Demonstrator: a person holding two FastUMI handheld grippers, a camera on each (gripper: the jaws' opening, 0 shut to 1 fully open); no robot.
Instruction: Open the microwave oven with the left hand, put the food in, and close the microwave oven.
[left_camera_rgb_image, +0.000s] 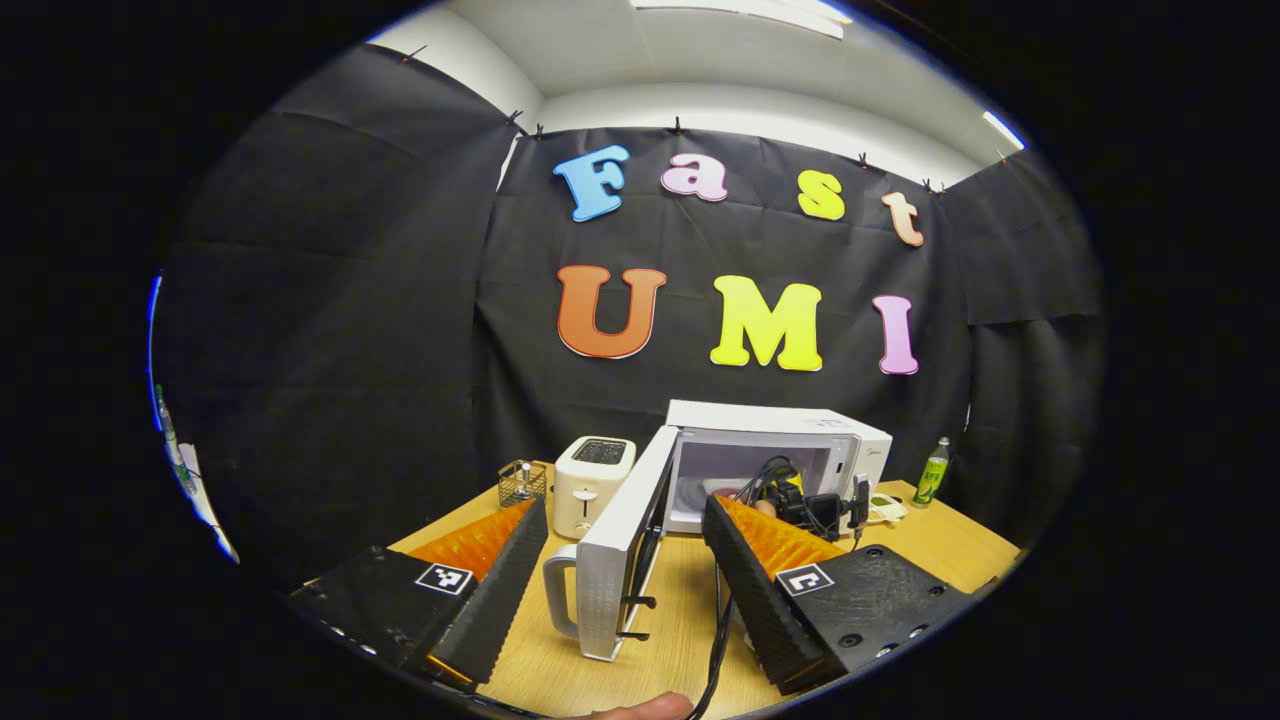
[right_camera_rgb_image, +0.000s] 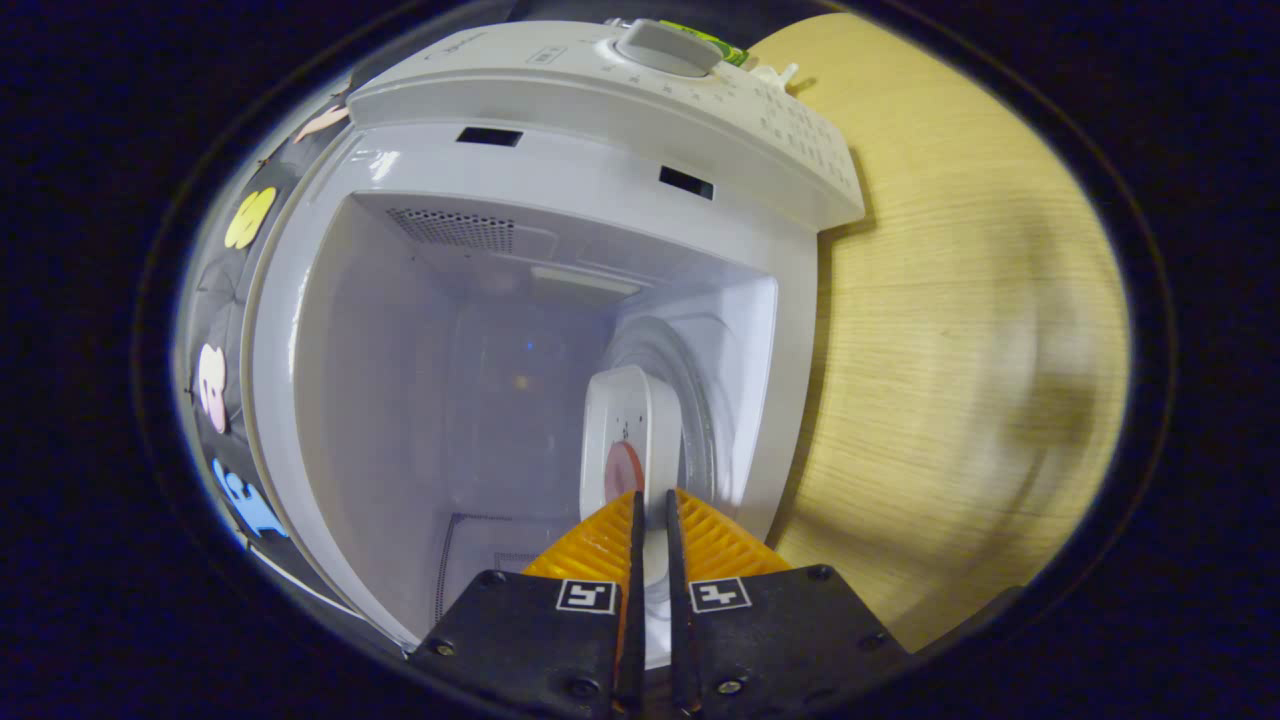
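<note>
Between the spread fingers of the left gripper, standing just ahead: the microwave door, swung fully open and seen edge-on, its handle pointing back toward the camera. Gaping wide, gripping nothing, hanging clear of the door on both sides. Beyond the door, opening toward the camera: the microwave, sitting on the wooden table. Reaching into that cavity from the front, farther off past the left gripper's right-side finger: the other gripper with its cable trailing back across the table toward the camera. Left of the door and farther back, resting on the table: a white toaster, and further left a small wire basket. Far right of the oven, standing upright near the table's back corner: a green bottle. Just beside the oven's right front, lying low: something pale, too small to identify.

Straight ahead of the right gripper, seen rolled sideways: the microwave cavity, with the control panel at the top of the right gripper view. Pinching narrowly on the rim of a white plate, both fingers pressing its near edge. Lying on the plate, just past the fingertips: a reddish piece of food. Sitting against the glass turntable inside the oven: the plate, already within the cavity.
</note>
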